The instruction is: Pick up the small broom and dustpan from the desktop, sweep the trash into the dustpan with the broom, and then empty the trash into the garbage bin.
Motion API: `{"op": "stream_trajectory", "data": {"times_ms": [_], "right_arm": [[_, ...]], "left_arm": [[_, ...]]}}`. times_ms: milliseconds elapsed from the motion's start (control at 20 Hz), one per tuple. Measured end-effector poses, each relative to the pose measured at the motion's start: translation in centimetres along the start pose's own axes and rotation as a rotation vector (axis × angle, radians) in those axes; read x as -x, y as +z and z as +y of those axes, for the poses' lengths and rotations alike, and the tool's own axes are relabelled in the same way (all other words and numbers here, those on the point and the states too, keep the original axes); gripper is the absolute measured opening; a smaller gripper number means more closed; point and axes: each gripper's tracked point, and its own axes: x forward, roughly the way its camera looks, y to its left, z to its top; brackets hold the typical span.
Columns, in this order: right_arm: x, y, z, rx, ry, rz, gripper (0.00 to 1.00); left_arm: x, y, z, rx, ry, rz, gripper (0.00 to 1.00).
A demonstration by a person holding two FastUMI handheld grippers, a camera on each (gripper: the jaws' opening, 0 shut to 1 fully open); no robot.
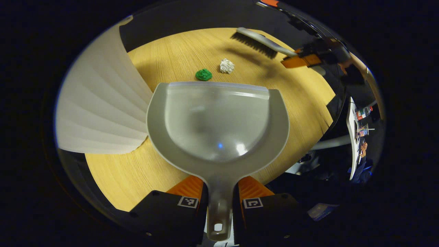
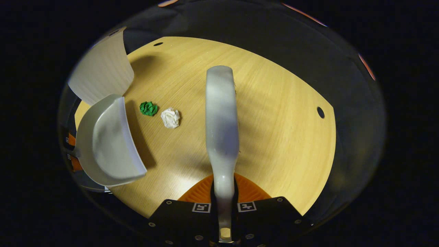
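Dustpan [image 1: 219, 120] over the table [image 1: 301, 99], bin [image 1: 99, 103] to its left. Two paper wads [image 1: 226, 65] side by side on the table just past its front lip. Broom [image 1: 259, 42] beyond them, probably clear of the table.

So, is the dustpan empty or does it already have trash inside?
Empty. The dustpan shows a bare inside, and the green scrap and white paper ball lie on the table.

no readable text, square black-and-white marker tags on left gripper [image 1: 219, 197], right gripper [image 2: 224, 192], perhaps coded
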Motion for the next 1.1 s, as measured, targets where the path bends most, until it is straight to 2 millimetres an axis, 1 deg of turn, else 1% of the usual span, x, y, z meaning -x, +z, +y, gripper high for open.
{"op": "stream_trajectory", "data": {"times_ms": [100,200,300,350,400,500,550,650,800,900,950,1100], "right_arm": [[-1.6,1.0,0.3,0.070,0.011,0.032,0.13],[-2.3,1.6,1.0,0.118,0.035,0.061,0.13],[-2.9,1.7,2.0,0.168,0.053,0.070,0.13],[-3.2,1.6,2.8,0.198,0.061,0.071,0.13],[-3.0,1.7,3.9,0.227,0.085,0.072,0.13],[-2.5,1.7,6.2,0.304,0.132,0.069,0.13],[-2.4,1.4,7.1,0.336,0.152,0.072,0.13],[-2.0,1.1,8.9,0.379,0.199,0.075,0.13],[-0.6,0.9,11.6,0.421,0.259,0.074,0.13],[0.4,0.2,13.0,0.432,0.296,0.093,0.13],[0.9,-0.1,13.3,0.431,0.312,0.093,0.13],[1.2,-0.7,13.6,0.446,0.329,0.096,0.13]], "left_arm": [[-0.7,-0.2,0.6,-0.012,0.025,0.064,0.33],[-0.8,-0.2,1.1,-0.031,0.057,0.097,0.33],[-0.4,-0.6,0.9,-0.018,0.058,0.126,0.33],[-0.1,-0.5,0.7,-0.005,0.046,0.134,0.33],[-0.2,-0.4,0.5,0.004,0.038,0.140,0.33],[-0.2,0.0,0.9,-0.002,0.038,0.140,0.33],[-0.4,0.2,1.0,0.000,0.036,0.137,0.33],[-0.6,-0.1,1.0,0.008,0.031,0.133,0.33],[-0.8,-0.2,0.9,0.006,0.034,0.128,0.33],[-1.0,0.0,0.7,0.023,0.031,0.121,0.33],[-1.4,-0.2,0.6,0.024,0.030,0.114,0.33],[-1.8,-0.2,0.6,0.036,0.030,0.093,0.33]]}}
